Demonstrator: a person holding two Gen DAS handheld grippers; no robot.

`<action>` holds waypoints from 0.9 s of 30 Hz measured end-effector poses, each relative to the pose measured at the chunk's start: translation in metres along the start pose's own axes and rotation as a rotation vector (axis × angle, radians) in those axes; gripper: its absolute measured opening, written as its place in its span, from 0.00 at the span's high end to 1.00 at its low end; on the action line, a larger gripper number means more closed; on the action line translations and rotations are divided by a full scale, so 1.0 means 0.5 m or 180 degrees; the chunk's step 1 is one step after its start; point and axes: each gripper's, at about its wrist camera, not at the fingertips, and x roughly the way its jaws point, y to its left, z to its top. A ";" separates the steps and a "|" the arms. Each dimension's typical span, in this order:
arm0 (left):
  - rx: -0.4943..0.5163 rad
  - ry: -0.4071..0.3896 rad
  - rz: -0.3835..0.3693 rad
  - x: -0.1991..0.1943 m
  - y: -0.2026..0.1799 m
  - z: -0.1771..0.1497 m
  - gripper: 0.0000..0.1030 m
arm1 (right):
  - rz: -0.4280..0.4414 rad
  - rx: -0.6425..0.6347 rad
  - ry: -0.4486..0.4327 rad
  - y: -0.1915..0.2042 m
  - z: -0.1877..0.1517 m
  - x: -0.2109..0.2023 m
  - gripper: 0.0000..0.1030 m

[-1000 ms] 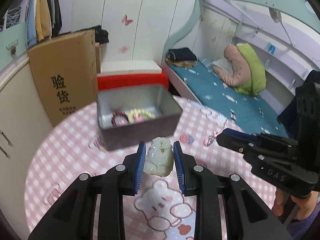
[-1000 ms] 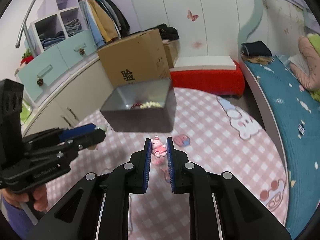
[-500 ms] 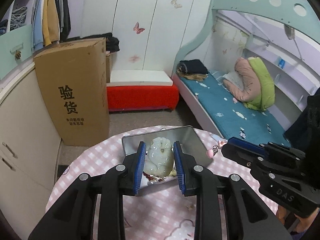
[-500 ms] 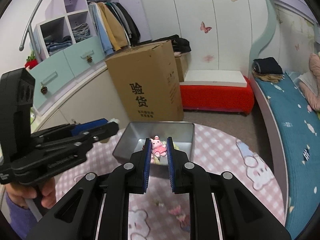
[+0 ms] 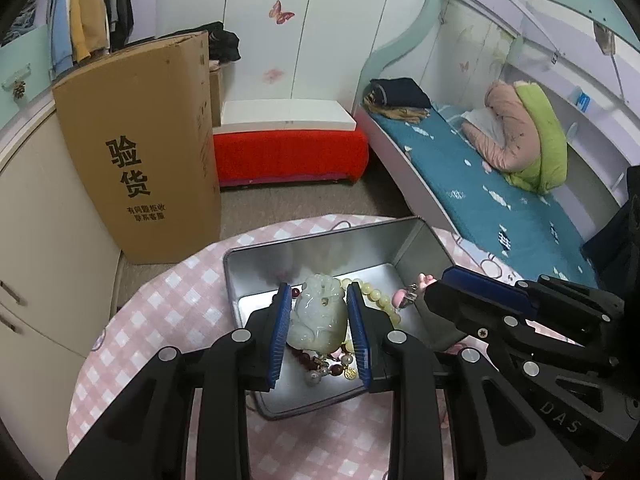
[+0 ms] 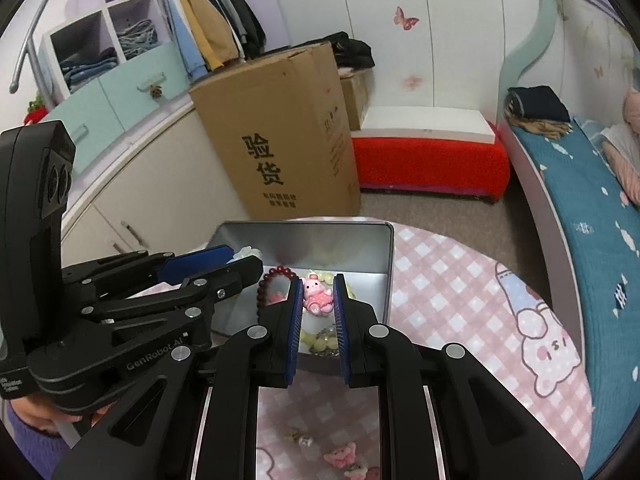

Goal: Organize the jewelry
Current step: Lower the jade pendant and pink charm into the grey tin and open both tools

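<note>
My left gripper (image 5: pixel 319 300) is shut on a pale green jade pendant (image 5: pixel 318 314) and holds it over the open grey metal tin (image 5: pixel 320 248). My right gripper (image 6: pixel 316 284) is shut on a small pink rabbit charm (image 6: pixel 316 295), also over the tin (image 6: pixel 304 236). Inside the tin lie a dark red bead bracelet (image 6: pixel 266 282), a pale yellow bead bracelet (image 5: pixel 376 298) and other small pieces (image 5: pixel 344 370). The right gripper shows at the tin's right edge in the left wrist view (image 5: pixel 436 292). The left gripper shows at the tin's left side in the right wrist view (image 6: pixel 244 258).
The tin stands on a round table with a pink checked cloth (image 6: pixel 460 280). Small pink charms (image 6: pixel 340 454) lie on the cloth near me. Beyond the table are a tall cardboard box (image 5: pixel 148 148), a red bench (image 5: pixel 288 152) and a bed (image 5: pixel 480 188).
Both grippers have moved forward from above the table to directly over the tin, each still holding its piece. The tin's contents now show beneath the fingers.
</note>
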 end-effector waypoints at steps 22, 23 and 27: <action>-0.0005 0.0106 0.0032 0.028 -0.009 -0.001 0.74 | 0.0001 0.0006 0.0111 0.003 0.000 0.034 0.84; -0.0018 0.0103 0.0034 0.027 -0.008 0.001 0.74 | 0.0005 0.0008 0.0114 0.004 -0.001 0.035 0.84; -0.0055 0.0051 0.0059 0.016 -0.003 0.001 0.70 | 0.0016 0.0006 0.0134 0.005 -0.004 0.039 0.84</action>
